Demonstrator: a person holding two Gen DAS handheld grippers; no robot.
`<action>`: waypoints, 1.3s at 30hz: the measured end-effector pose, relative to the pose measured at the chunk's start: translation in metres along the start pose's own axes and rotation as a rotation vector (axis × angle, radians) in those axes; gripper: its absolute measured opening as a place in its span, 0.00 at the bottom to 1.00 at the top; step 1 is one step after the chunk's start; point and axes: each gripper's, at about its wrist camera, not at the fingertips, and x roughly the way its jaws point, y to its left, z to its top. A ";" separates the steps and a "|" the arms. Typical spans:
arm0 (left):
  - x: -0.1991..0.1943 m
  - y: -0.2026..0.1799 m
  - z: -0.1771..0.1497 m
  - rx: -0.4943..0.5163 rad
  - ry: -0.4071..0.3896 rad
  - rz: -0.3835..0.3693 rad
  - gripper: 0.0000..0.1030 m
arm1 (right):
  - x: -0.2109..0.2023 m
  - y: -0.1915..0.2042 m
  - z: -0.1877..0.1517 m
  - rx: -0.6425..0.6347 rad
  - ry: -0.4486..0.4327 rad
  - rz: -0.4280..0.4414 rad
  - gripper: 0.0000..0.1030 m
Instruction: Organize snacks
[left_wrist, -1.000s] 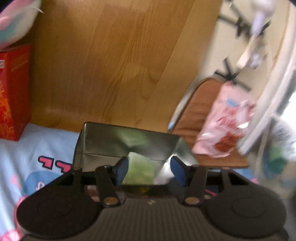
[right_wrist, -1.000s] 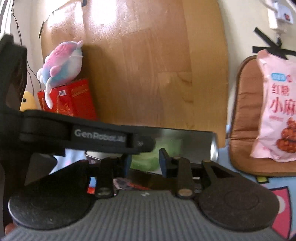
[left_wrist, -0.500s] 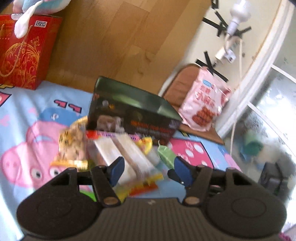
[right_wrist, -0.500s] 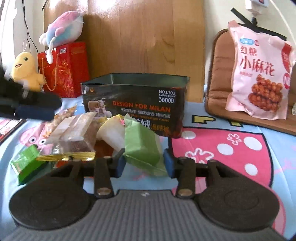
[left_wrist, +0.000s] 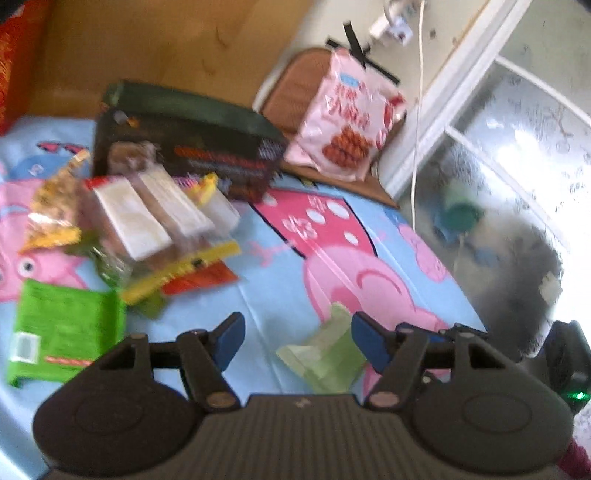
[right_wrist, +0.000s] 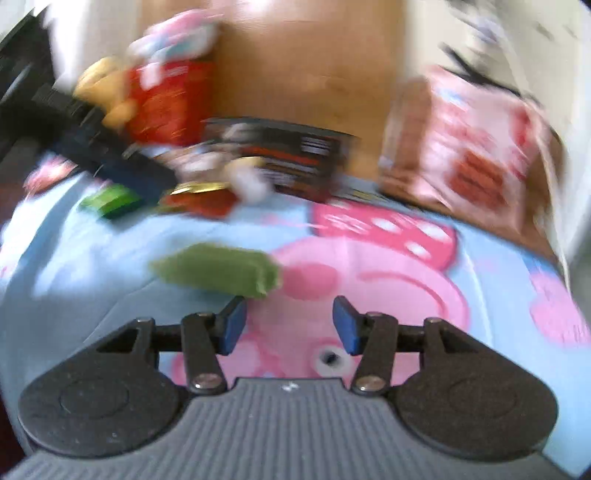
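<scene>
Left wrist view: the left tongs (left_wrist: 297, 338) are hanging released over a cartoon sheet (left_wrist: 280, 266), their jaws having just been opening. A pale green packet (left_wrist: 325, 354) is lying on the sheet between the blue pads, nearer the right one; blur makes it hard to tell whether that pad is touching it, but nothing is pressing on it. A second ago these tongs were looking straight into the dark tin (left_wrist: 184, 147); now the tin is sitting well behind, with the heap of snacks (left_wrist: 147, 229) in front of it and a bright green pack (left_wrist: 62, 328) at the lower left. A pink bag (left_wrist: 347, 125) is leaning on a brown cushion (left_wrist: 288, 88) beyond.

Right wrist view: the right tongs (right_wrist: 288, 325) are also standing released, having just been opening too, with nothing between the pads. The green packet, which half a second ago was between these pads, is now lying loose on the sheet just ahead and to the left (right_wrist: 218, 273). The picture is heavily smeared. The tin (right_wrist: 284, 162) is far back.

So the packet has come away from the tin, not into it; it probably needs picking up again before the sorting can go on.
</scene>
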 end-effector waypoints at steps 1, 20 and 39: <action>0.004 -0.002 -0.001 -0.002 0.019 -0.006 0.63 | -0.001 -0.004 -0.003 0.035 0.003 0.017 0.53; 0.015 -0.004 0.006 -0.067 0.084 0.003 0.56 | 0.023 0.034 0.007 -0.066 -0.007 0.184 0.35; 0.006 0.055 0.161 -0.028 -0.250 0.243 0.64 | 0.135 0.024 0.152 0.025 -0.231 0.101 0.44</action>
